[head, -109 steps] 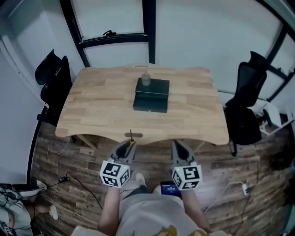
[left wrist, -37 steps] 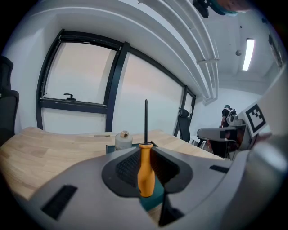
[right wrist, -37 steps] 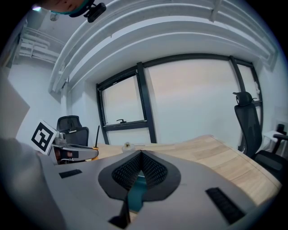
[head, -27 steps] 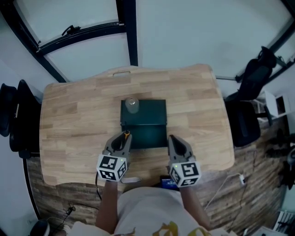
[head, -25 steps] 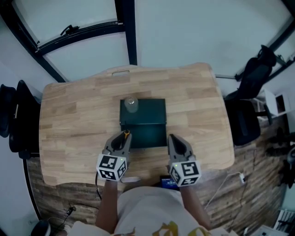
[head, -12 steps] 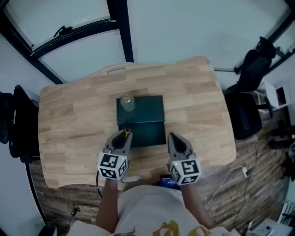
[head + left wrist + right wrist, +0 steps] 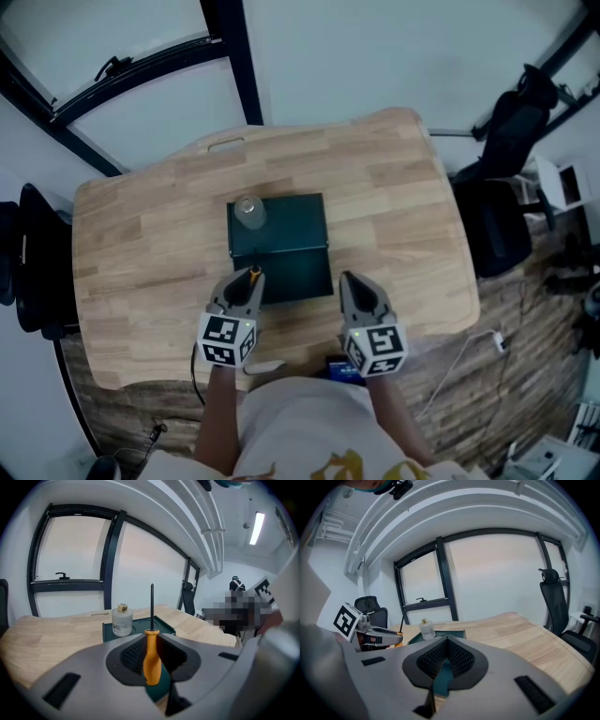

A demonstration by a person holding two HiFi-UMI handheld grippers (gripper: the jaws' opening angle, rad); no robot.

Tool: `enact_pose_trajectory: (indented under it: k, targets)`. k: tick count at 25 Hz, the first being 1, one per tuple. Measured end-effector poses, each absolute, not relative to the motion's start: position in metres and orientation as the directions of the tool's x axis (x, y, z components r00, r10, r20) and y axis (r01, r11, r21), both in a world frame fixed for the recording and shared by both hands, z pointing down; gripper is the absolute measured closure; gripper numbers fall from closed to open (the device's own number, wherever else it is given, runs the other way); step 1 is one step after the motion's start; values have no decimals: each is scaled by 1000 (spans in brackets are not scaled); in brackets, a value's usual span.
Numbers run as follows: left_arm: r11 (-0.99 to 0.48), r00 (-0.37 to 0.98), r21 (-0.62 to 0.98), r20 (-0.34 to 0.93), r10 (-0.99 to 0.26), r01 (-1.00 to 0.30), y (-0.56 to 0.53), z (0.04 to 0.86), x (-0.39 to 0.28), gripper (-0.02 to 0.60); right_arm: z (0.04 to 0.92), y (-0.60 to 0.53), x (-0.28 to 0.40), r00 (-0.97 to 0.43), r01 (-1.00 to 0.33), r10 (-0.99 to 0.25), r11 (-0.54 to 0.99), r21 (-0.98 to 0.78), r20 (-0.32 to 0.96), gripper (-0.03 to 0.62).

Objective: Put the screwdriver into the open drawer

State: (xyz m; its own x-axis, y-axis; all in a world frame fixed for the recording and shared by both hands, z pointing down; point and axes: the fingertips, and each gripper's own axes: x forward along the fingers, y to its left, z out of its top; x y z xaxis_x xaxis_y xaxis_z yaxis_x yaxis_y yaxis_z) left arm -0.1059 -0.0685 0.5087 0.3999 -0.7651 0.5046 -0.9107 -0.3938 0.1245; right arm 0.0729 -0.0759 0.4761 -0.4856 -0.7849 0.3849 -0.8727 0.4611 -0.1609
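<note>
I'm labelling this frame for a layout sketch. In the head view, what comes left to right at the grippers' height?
left black chair → left gripper, shut on the screwdriver → right gripper → right black chair

Table (image 7: 141,234) – pale wood in glued strips, smooth, low satin sheen. Drawer box (image 7: 291,230) at its middle: dark green, matt, smooth; metal or plastic, can't tell. On the box's far left corner, bottle (image 7: 248,212) w/ frosted, glass-like body & shiny gold-tone cap. Screwdriver (image 7: 151,656) at the box's near edge: orange handle looks like smooth glossy plastic, shaft thin dark metal. Left gripper (image 7: 151,654) & right gripper (image 7: 445,660) – grey matt plastic shells, black pads (image 7: 133,656) w/ fine ribbed texture. Floor (image 7: 525,375) right of the box, past the table: dark wood-look planks, rough grain. Chair (image 7: 492,234) there: black, matt.
</note>
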Motion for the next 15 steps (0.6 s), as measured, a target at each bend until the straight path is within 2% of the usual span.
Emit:
enact_pose_trajectory:
  k: [9, 15]
  targets:
    - [-427, 396, 88, 574, -717, -900, -65, 536, -102, 512, 496, -78, 80, -474, -879, -771, 447, -168, 426, 595]
    - [-477, 374, 3, 626, -684, -879, -63, 551, -100, 511, 509, -75, 82, -468, -882, -753, 434, -185, 463, 595]
